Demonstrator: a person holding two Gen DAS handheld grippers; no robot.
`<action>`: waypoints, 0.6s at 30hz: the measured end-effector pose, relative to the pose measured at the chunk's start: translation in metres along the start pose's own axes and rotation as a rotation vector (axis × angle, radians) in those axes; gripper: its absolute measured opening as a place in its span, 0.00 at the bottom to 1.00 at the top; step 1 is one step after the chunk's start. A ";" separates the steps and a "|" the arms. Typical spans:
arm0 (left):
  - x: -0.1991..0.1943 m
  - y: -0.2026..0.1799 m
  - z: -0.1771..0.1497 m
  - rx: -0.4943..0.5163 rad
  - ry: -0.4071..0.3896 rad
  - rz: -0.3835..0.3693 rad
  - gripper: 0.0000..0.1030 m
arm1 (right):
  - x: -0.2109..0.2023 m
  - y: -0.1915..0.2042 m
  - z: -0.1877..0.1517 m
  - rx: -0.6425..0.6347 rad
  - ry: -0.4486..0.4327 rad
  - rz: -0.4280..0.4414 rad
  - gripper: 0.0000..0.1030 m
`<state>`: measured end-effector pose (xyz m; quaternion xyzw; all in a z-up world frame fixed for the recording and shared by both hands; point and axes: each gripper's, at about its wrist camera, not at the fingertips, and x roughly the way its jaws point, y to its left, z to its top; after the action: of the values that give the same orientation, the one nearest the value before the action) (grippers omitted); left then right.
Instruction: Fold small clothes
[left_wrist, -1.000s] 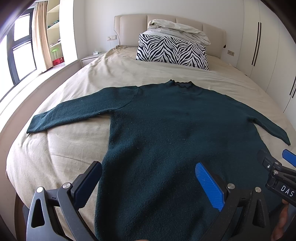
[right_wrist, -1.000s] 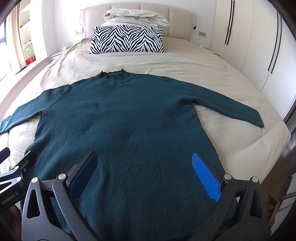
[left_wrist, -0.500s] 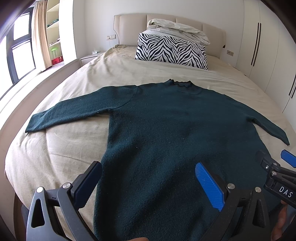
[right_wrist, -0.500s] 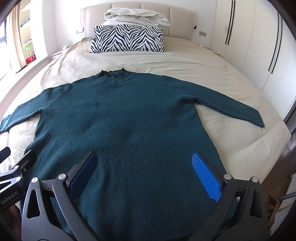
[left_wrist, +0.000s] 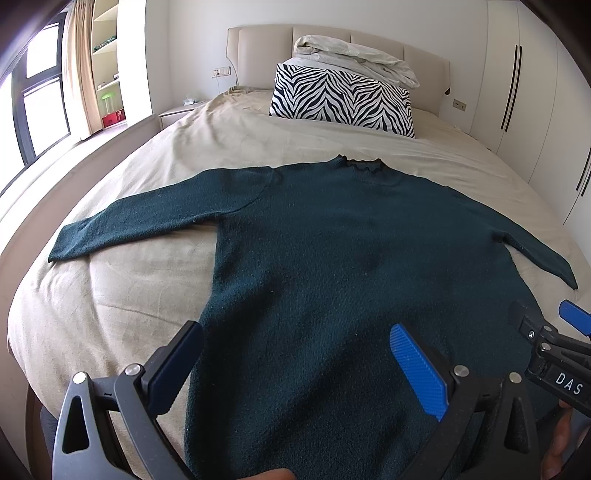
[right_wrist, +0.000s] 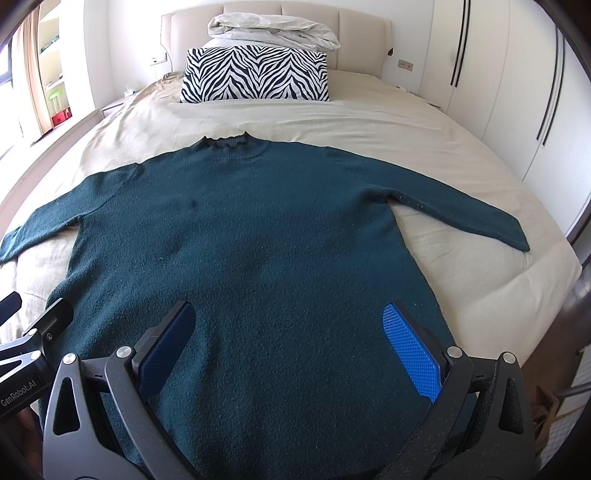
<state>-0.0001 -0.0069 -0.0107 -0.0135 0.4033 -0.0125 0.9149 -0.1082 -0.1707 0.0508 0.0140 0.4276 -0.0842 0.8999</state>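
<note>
A dark green knitted sweater (left_wrist: 351, 258) (right_wrist: 258, 229) lies flat on the beige bed, collar towards the headboard and both sleeves spread out sideways. My left gripper (left_wrist: 295, 354) hovers open over the sweater's lower left part, its left finger near the hem's side edge. Over the lower right part my right gripper (right_wrist: 288, 336) is open too, with nothing between its fingers. Each gripper shows at the edge of the other's view: the right one (left_wrist: 546, 339), the left one (right_wrist: 33, 332). The hem is hidden below the grippers.
A zebra-striped pillow (left_wrist: 343, 99) (right_wrist: 255, 75) with a folded white duvet (right_wrist: 273, 31) on it stands at the headboard. White wardrobes (right_wrist: 517, 92) line the right side. A window and shelves (left_wrist: 44, 92) are on the left. The bed's edges (right_wrist: 535, 295) fall away close to both sleeves.
Both views have shifted only very slightly. The sweater lies as before and both grippers stay open.
</note>
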 end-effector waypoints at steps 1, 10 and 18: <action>0.000 0.000 0.000 0.000 0.000 0.000 1.00 | 0.001 0.000 0.000 -0.001 0.002 0.000 1.00; 0.005 0.004 0.001 -0.006 0.015 -0.016 1.00 | 0.006 0.000 0.004 -0.006 0.018 -0.002 1.00; 0.020 0.006 0.001 -0.048 0.077 -0.100 1.00 | 0.023 -0.012 0.006 0.033 0.065 0.052 1.00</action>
<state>0.0138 -0.0016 -0.0252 -0.0550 0.4373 -0.0489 0.8963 -0.0915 -0.1862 0.0378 0.0427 0.4549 -0.0676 0.8870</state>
